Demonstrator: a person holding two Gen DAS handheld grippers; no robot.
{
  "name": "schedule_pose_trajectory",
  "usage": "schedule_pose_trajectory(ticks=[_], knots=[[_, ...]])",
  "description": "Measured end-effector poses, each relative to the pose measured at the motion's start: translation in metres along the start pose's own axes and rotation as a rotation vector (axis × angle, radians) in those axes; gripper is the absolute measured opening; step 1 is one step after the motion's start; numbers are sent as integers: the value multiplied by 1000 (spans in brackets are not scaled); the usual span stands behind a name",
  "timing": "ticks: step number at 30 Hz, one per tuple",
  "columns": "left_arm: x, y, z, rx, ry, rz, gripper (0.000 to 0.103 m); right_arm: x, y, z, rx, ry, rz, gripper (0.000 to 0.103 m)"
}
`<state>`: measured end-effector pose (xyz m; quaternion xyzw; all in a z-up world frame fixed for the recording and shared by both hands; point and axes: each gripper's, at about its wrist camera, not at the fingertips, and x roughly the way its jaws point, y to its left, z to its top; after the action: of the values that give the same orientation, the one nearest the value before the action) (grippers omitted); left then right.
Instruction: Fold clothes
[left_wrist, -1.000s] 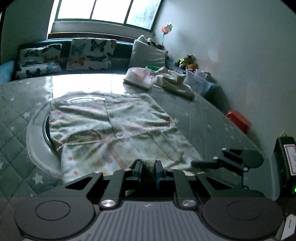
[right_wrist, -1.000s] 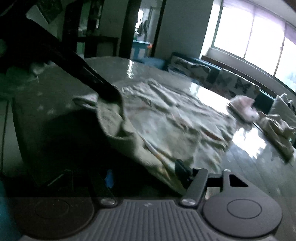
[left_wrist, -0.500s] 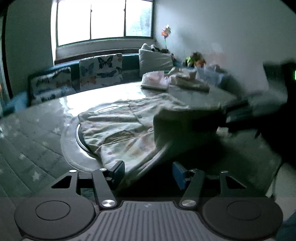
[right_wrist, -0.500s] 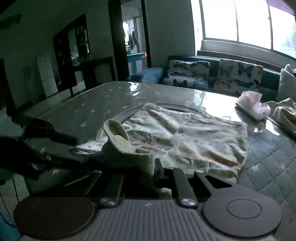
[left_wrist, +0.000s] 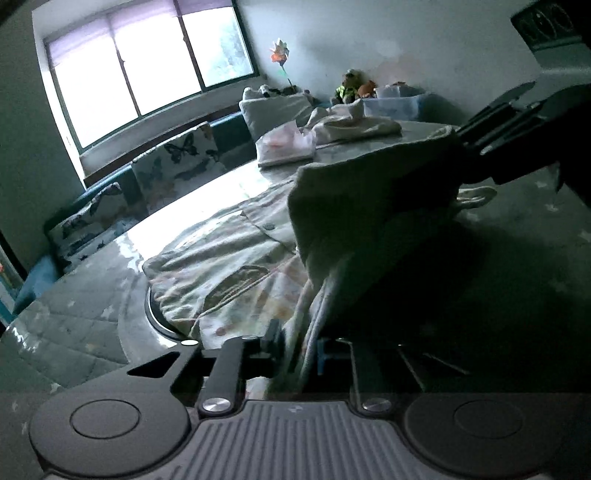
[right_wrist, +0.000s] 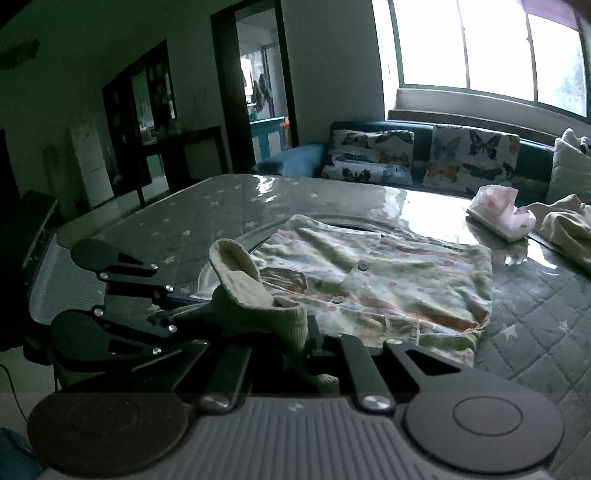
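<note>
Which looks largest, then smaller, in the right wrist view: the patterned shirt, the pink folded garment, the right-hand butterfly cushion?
1. patterned shirt, clearly largest, though it is also nearest the camera.
2. right-hand butterfly cushion.
3. pink folded garment, smallest; it sits nearer than the cushion, so this ranking seems safe.

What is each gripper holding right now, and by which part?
Both hold the patterned button-up garment. The right gripper pinches its ribbed cuff; the left gripper pinches the lifted near edge, which part exactly cannot be told.
</note>
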<state>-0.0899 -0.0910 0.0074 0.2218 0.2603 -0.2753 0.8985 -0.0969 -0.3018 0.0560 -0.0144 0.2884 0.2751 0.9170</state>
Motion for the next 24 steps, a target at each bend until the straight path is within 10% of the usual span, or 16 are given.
schedule_pose_trajectory(ticks=[24], knots=[[-154, -29, -16, -88, -80, -215, 15, -114, 54, -2, -37, 33, 211, 5]])
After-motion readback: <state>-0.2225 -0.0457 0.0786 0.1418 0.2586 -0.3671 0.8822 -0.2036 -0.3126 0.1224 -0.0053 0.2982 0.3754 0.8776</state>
